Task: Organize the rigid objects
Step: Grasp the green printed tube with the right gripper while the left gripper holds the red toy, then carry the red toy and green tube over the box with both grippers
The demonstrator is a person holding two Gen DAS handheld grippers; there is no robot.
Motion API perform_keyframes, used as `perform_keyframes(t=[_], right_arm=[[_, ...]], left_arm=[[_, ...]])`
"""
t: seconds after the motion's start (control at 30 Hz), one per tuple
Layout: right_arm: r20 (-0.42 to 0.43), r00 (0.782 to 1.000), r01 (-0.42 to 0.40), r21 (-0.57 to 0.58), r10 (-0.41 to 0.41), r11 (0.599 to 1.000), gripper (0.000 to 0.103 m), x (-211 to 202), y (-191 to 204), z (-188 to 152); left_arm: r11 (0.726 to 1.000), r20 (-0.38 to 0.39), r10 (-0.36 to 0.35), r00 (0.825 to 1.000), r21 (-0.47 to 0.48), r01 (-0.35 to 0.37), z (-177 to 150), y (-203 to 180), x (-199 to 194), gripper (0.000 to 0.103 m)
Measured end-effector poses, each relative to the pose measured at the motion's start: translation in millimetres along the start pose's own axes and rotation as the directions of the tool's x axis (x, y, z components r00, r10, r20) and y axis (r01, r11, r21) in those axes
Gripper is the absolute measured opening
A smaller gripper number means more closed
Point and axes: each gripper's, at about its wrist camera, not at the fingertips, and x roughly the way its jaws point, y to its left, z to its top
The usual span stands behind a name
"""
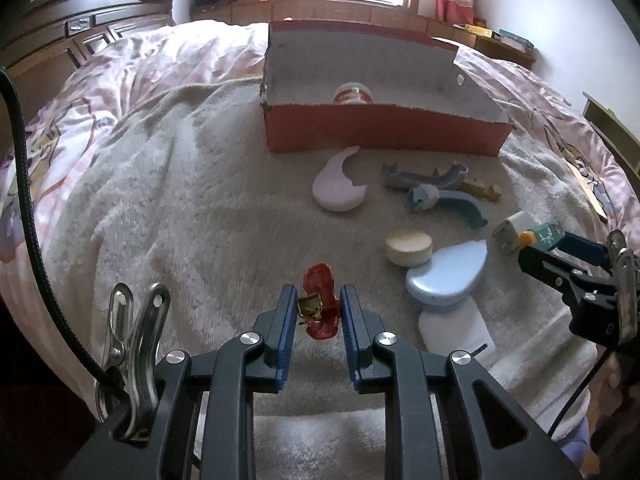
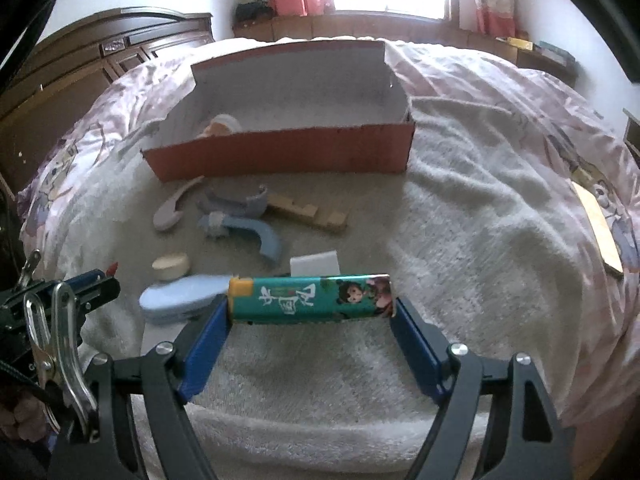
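Observation:
My left gripper [image 1: 319,307] is shut on a small red figurine with a gold part [image 1: 319,305], held just above the grey towel. My right gripper [image 2: 311,305] is shut on a green lighter with a yellow cap [image 2: 310,299], gripped end to end and held crosswise; it also shows in the left wrist view [image 1: 540,236]. The red cardboard box [image 1: 384,134] stands open at the back with a round jar [image 1: 352,94] inside. In the right wrist view the box [image 2: 280,156] is ahead and to the left.
On the towel lie a pale pink curved piece [image 1: 338,186], grey and blue curved pieces [image 1: 444,196], a wooden notched block [image 2: 308,212], a round cream puck [image 1: 409,246], a light blue teardrop piece [image 1: 448,276], a white plug [image 1: 510,232] and a white block [image 1: 456,330].

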Motion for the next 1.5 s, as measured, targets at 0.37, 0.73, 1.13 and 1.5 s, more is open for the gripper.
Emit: perform_keyframes(t=[0.37,0.73,1.13,1.5], right_arm=[[0.038,0.999,-0.002,-0.007,0.002,1.000,0.084,-2.1,0.8,22.7],[0.069,0.997,-0.030,-0.028,0.032,0.999,0.084,5.4,3.7,58.0],[0.082,0.996,-0.045,-0.036,0.048,0.998,0.084,23.7,1.1,100.9],[0.087,0.995,-0.045,-0.037,0.048,0.998,0.084,45.4,-0.1,133.5]], left_arm=[[0.999,0.068,-0.008,0.998,0.034,0.006,38.7,-11.5,-9.6,0.023],[0.999,0.101,-0.022,0.995,0.050,0.017,78.1,-16.1,-4.5,0.023],[0.996,0.139,-0.031,0.990,0.088,0.019,128.1,-26.3,10.9,0.023],[0.995,0.136,-0.022,0.991,0.097,0.009,161.1,-26.2,35.9,0.023]])
